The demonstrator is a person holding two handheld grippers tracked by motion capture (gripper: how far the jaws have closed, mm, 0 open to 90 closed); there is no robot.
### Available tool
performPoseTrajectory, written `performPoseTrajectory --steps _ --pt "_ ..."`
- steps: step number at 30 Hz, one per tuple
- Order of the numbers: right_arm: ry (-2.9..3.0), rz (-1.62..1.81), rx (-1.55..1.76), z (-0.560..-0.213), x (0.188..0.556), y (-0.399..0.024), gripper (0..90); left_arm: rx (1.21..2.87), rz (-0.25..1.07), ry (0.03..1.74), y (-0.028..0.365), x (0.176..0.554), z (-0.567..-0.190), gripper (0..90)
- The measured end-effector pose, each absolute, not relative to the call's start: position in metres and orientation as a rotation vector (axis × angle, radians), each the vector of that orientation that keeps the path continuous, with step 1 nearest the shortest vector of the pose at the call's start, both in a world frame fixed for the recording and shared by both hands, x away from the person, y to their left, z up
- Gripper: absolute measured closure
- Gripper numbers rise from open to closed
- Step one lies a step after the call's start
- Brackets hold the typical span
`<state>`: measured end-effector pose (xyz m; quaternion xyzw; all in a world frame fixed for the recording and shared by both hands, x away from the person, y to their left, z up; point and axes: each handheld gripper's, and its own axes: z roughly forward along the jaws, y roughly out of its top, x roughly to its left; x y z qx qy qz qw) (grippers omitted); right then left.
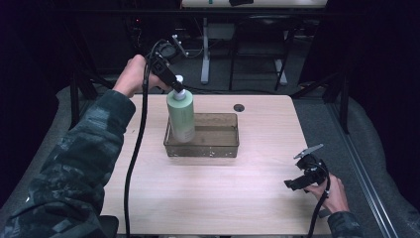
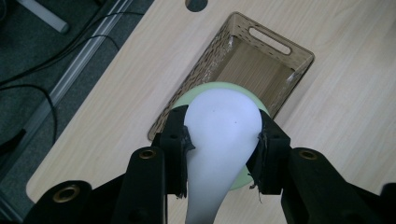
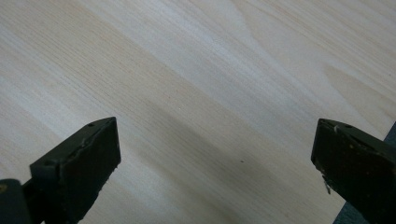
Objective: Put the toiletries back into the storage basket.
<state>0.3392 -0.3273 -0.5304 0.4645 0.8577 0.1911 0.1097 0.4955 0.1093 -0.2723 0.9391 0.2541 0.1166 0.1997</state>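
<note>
Right gripper (image 1: pixel 295 183) idle near table's (image 1: pixel 257 198) front right, jaws wide, nothing between. Farther back, left gripper (image 2: pixel 223 142) clamps the white pump head of the green bottle (image 1: pixel 181 116), standing upright in the brown bin's (image 1: pixel 218 148) left end. Likely heavy, smooth, rigid; pump neck could wobble, body grip steadier. Left gripper view reveals bin's slotted handle; high view shows bottle's full height

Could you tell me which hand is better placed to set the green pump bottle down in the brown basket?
Left. The left gripper is already shut on the bottle's white pump top, holding the bottle at the basket. The right gripper rests open near the table's right edge.
</note>
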Motion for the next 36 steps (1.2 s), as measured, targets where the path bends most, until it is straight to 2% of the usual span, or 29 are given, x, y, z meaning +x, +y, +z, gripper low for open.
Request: performPoseTrajectory --steps 36 --pt "2.525 0.554 1.360 -0.531 0.339 -0.327 1.4 2.609 0.254 0.759 0.121 0.502 -0.307 63.1"
